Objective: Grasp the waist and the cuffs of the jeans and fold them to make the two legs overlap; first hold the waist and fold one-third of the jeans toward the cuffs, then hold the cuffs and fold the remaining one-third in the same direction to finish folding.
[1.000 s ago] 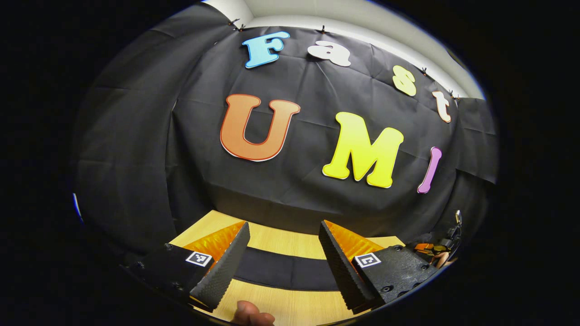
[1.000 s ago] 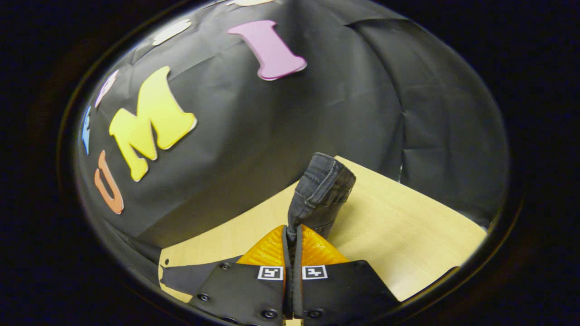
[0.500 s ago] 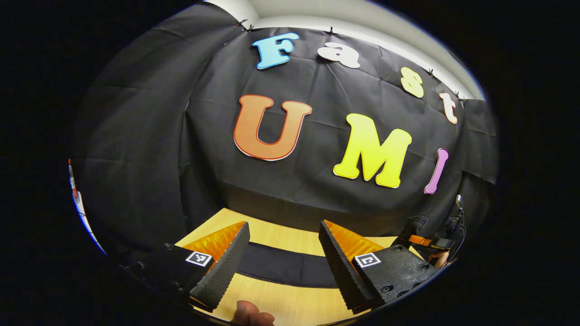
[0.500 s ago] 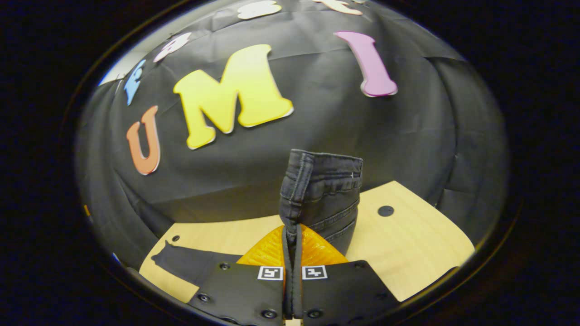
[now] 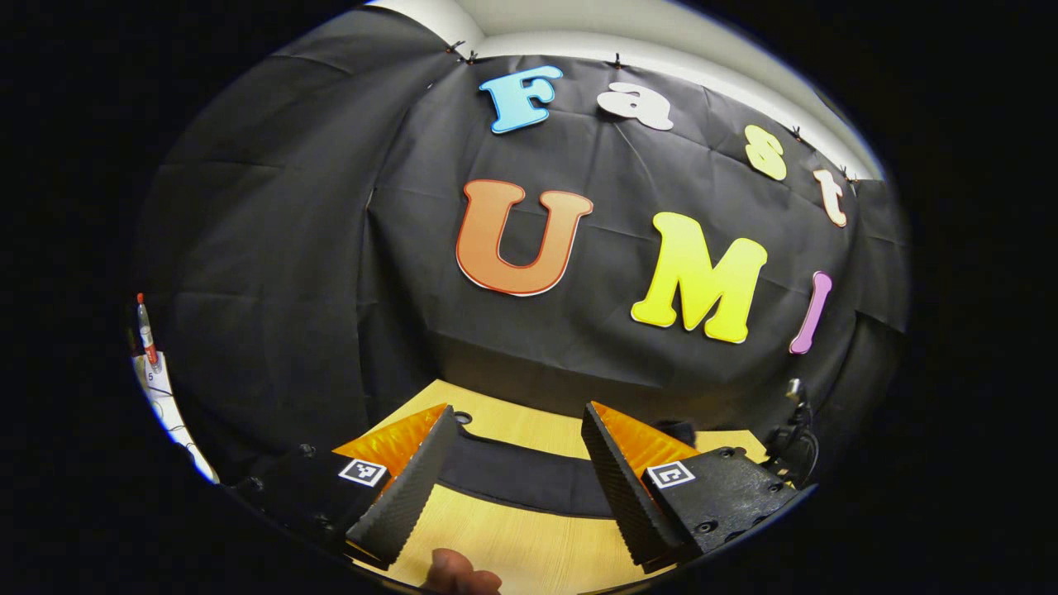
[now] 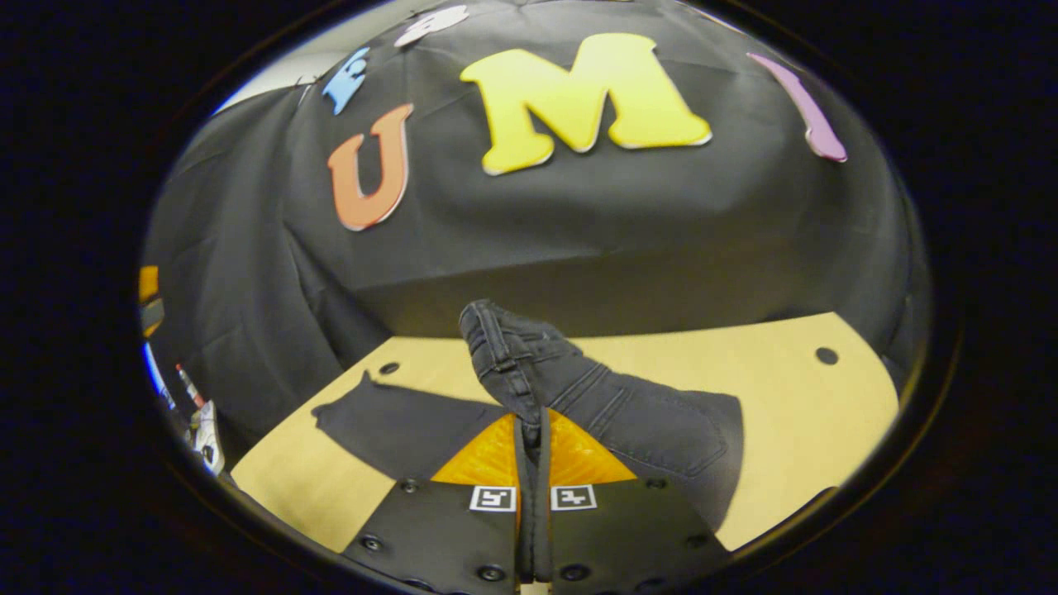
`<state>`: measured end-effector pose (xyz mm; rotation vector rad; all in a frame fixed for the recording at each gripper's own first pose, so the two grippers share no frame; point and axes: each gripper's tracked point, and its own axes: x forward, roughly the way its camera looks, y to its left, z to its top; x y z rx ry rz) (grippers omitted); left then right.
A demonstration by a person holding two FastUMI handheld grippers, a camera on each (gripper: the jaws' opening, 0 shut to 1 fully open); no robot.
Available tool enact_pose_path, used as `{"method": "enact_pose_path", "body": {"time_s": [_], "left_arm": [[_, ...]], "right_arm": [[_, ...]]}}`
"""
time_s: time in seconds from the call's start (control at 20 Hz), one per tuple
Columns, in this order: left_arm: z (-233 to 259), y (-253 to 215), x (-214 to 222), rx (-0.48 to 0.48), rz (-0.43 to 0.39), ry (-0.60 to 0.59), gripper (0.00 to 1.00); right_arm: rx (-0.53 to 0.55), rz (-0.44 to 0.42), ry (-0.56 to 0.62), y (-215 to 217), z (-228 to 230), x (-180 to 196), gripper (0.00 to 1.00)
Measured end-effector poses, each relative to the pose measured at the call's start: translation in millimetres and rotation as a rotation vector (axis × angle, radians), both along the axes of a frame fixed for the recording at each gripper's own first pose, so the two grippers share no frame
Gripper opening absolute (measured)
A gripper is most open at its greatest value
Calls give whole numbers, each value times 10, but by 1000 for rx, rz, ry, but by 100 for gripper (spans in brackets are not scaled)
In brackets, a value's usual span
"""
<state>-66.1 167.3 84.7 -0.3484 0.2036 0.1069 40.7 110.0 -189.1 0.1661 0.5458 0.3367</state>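
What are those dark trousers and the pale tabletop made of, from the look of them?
The dark grey jeans look like denim: matte, with raised double stitching and a thick seamed waistband. The pale yellow table looks like wood or a wood-grain laminate, smooth with fine straight grain lines; which of the two, I can't tell.

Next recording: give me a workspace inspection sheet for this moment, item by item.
Surface: wooden table, small round holes in it.
Job's things: dark jeans on the table, waist lifted; a leg lies flat.
Clutter: nothing seen on the table.
Grippers: right tool shut on the jeans' waist; left tool open above the leg, holding nothing.
Cables: dark cables at the table's far edge.
Surroundings: black cloth wall; marker pen beyond it.
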Motion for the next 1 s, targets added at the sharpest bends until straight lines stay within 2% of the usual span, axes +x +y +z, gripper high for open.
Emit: {"method": "enact_pose_path", "body": {"time_s": [0.1, 0.2, 0.3, 0.4, 0.45, 0.5, 0.6, 0.7, 0.85, 1.0], "left_arm": [[-47, 14, -30, -2, 5, 14, 99], [-58, 16, -55, -4, 6, 18, 98], [-51, 18, -76, 2, 5, 19, 98], [-54, 16, -75, -2, 2, 15, 98], [-48, 8, -64, -9, 0, 15, 98], [-47, -7, -55, -16, -2, 13, 98], [-43, -37, -19, -22, -11, 7, 98], [-55, -49, 7, -17, -19, 8, 98], [-135, -34, 9, -28, -22, 26, 98], [-259, -25, 23, -52, -20, 48, 98]], "right_arm": [[-93, 93, 86, 244, -540, -272, 1], [-193, 139, 147, 276, -969, -444, 1], [-177, 127, 134, 408, -1022, -424, 1], [-170, 143, 146, 341, -1035, -471, 1], [-176, 151, 143, 349, -1024, -448, 5], [-184, 155, 142, 357, -1028, -442, 3], [-181, 166, 146, 386, -1019, -445, 13], [-156, 212, 152, 573, -967, -563, 46], [-190, 241, 123, 678, -901, -609, 96], [-156, 223, 69, 675, -616, -577, 100]]}}
